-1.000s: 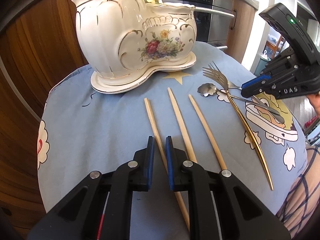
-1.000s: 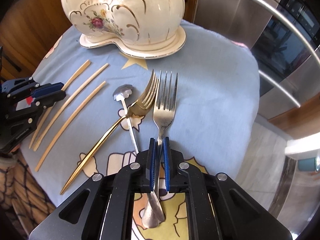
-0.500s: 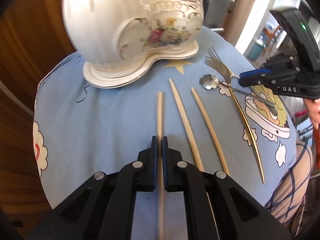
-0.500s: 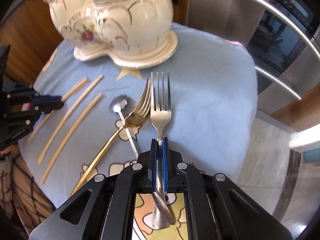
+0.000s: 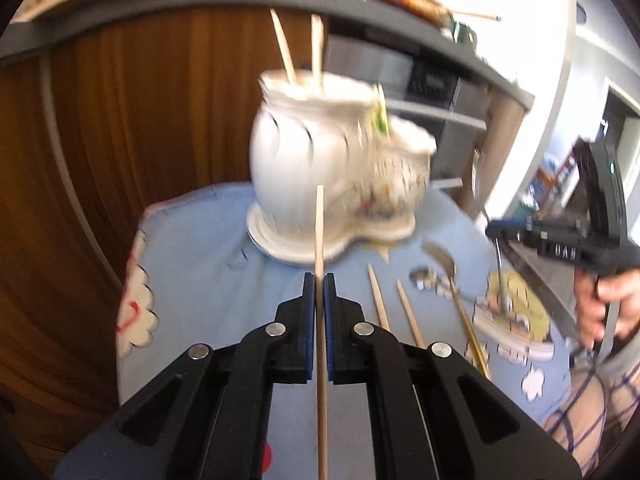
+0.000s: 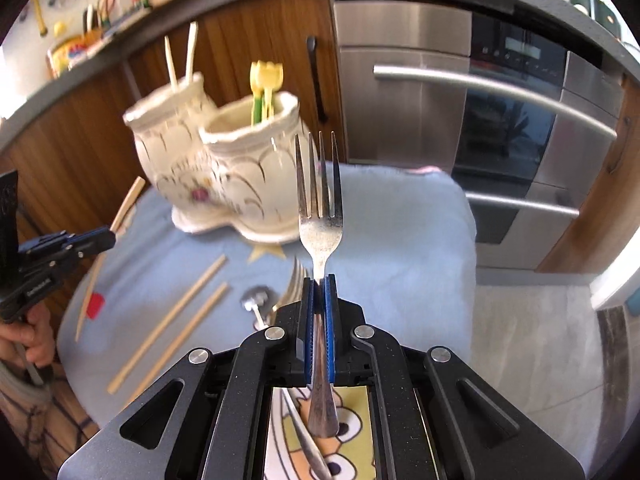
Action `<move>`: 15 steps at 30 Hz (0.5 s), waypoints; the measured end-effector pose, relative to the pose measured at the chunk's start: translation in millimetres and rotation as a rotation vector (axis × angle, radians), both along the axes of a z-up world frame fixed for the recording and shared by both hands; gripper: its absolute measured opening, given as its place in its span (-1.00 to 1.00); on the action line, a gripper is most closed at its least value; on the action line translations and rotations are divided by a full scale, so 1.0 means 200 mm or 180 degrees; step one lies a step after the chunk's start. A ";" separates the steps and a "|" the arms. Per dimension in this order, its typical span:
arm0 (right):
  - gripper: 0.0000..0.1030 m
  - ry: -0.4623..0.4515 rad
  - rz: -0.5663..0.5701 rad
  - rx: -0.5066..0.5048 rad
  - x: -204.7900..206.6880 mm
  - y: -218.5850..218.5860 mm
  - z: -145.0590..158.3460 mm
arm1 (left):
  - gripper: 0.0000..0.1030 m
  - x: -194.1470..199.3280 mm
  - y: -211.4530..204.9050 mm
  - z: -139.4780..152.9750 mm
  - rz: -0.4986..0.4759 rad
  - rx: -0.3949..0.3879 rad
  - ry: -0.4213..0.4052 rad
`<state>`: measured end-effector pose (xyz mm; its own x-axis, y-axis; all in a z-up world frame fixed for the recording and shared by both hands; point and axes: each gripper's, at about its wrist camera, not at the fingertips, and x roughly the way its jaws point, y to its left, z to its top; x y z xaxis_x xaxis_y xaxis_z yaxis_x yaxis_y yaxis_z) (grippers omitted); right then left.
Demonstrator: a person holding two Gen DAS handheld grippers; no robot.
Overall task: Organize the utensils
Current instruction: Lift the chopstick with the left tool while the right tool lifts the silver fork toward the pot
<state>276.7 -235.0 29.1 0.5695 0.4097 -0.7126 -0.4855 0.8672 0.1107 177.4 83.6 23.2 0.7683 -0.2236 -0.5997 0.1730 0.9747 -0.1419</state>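
Note:
My left gripper [image 5: 319, 280] is shut on a wooden chopstick [image 5: 319, 232], lifted off the blue cloth [image 5: 192, 272] and pointing at the white ceramic holder [image 5: 312, 164]. Two chopsticks [image 5: 390, 304] lie on the cloth beside a small spoon [image 5: 424, 278] and a gold fork [image 5: 460, 300]. My right gripper [image 6: 319, 280] is shut on a silver fork [image 6: 320, 208], tines up, raised in front of the holder [image 6: 224, 168]. The holder's taller cup has two chopsticks [image 6: 180, 58] in it; the lower cup has yellow utensils [image 6: 264, 88].
The round table has wooden cabinets [image 5: 120, 120] behind it and a steel oven [image 6: 500, 128] at the back right. In the left wrist view a hand [image 5: 604, 300] holds the right gripper [image 5: 496, 229]. In the right wrist view the left gripper [image 6: 108, 238] holds its chopstick.
Both grippers shut fully on their utensils and rose from the cloth. The chopstick and silver fork now hang in the air, and both views have tilted up towards the holder.

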 end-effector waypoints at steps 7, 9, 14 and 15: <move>-0.89 -0.0271 -0.0020 0.0130 -0.05 0.03 0.02 | -0.92 -0.03 0.00 0.11 0.0170 -0.0056 -0.0409; -0.89 -0.0347 -0.0023 0.0178 -0.05 0.03 0.03 | -0.92 -0.02 0.02 0.14 0.0189 -0.0090 -0.0480; -0.89 -0.0517 -0.0037 0.0263 -0.05 0.03 0.08 | -0.92 0.00 0.01 0.19 0.0266 -0.0044 -0.0660; -0.89 -0.0565 -0.0041 0.0271 -0.05 0.04 0.09 | -0.92 0.00 0.01 0.20 0.0271 -0.0042 -0.0685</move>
<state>266.1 -227.8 47.2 0.6888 0.4559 -0.5637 -0.4927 0.8647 0.0974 177.6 85.3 62.5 0.8946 -0.1591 -0.4176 0.1177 0.9854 -0.1234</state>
